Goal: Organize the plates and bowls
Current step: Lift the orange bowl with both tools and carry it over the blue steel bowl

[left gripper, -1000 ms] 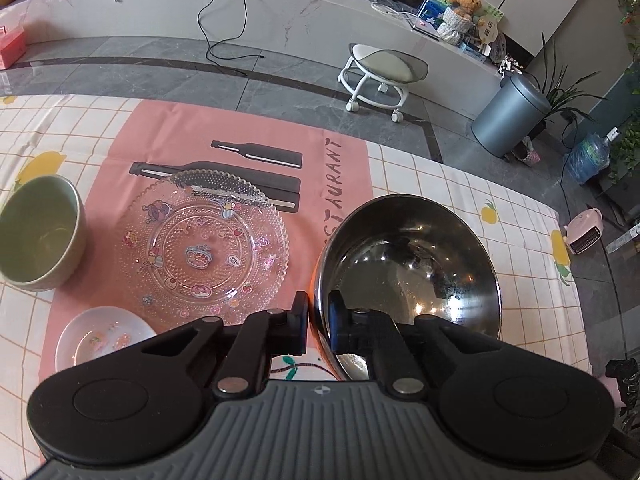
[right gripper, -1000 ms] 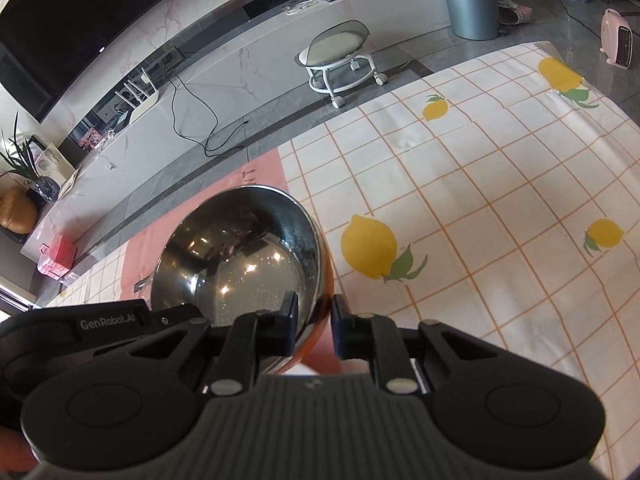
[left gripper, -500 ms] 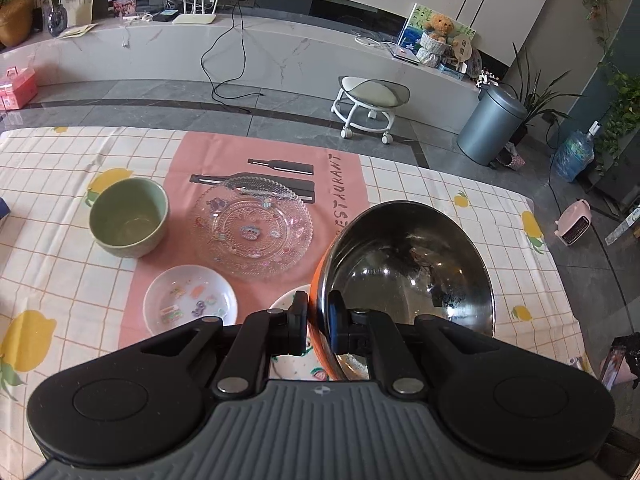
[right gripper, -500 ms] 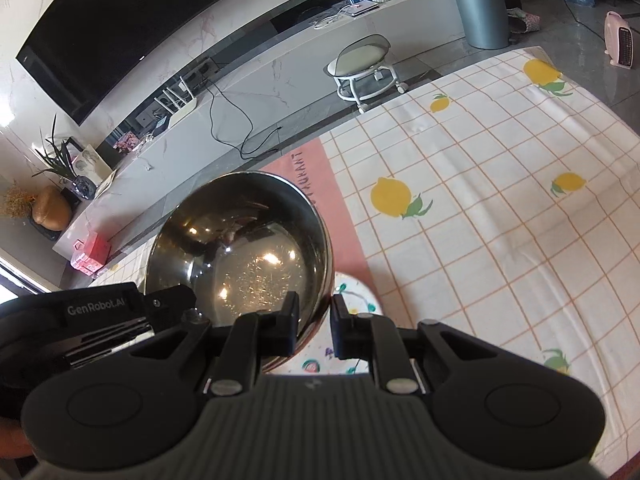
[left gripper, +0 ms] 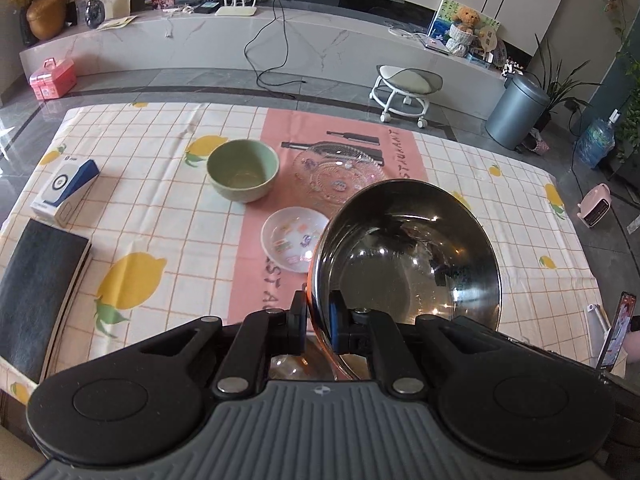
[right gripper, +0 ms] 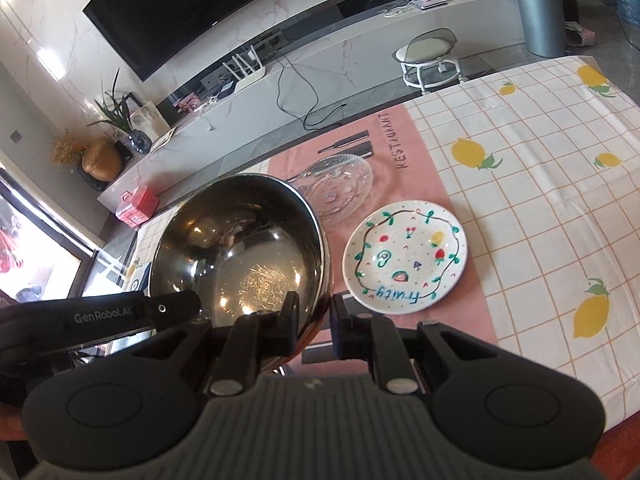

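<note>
Both the left gripper (left gripper: 317, 326) and the right gripper (right gripper: 314, 322) were clamped on the rim of the steel bowl (left gripper: 408, 256), held above the table's near edge. The green bowl (left gripper: 242, 170), glass plate (left gripper: 336, 176) and small dish (left gripper: 294, 238) sat farther off on the pink mat (left gripper: 248, 248), the fruit-painted plate (right gripper: 405, 258) to their right.

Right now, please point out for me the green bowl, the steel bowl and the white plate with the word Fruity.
green bowl (left gripper: 242, 169): left wrist view, inner bottom.
steel bowl (right gripper: 240, 256): right wrist view, shiny inside wall.
white plate (right gripper: 406, 256): right wrist view, painted middle.
</note>
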`<state>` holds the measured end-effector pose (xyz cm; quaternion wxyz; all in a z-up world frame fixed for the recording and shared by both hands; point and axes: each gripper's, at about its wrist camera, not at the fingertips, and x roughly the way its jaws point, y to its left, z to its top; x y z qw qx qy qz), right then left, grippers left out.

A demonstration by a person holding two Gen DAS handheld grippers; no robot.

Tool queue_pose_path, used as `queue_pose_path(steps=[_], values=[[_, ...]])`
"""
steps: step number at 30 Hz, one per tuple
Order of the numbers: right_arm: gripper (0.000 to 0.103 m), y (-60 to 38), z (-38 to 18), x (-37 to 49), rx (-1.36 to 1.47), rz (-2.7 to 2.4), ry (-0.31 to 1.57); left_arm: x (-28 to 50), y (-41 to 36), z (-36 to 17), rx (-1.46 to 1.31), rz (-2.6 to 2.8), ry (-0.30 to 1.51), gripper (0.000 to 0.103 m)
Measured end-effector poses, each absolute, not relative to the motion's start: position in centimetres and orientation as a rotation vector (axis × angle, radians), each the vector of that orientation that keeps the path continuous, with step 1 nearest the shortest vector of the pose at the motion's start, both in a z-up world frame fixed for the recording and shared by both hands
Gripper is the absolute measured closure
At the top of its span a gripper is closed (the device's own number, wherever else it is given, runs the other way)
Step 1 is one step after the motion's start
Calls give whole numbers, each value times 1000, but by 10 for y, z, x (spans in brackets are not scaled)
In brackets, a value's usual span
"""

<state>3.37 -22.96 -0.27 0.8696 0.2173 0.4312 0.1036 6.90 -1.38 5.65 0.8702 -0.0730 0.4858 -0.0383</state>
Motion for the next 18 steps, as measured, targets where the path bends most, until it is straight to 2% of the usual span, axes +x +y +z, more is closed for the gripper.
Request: queue_pose_path(steps=[7, 18], values=[[90, -200, -3, 24, 392, 310, 947, 39, 17, 53, -127, -64, 1043, 88], [91, -168, -33, 21, 298, 329, 1072, 26, 55, 5, -254, -53, 1176, 87]])
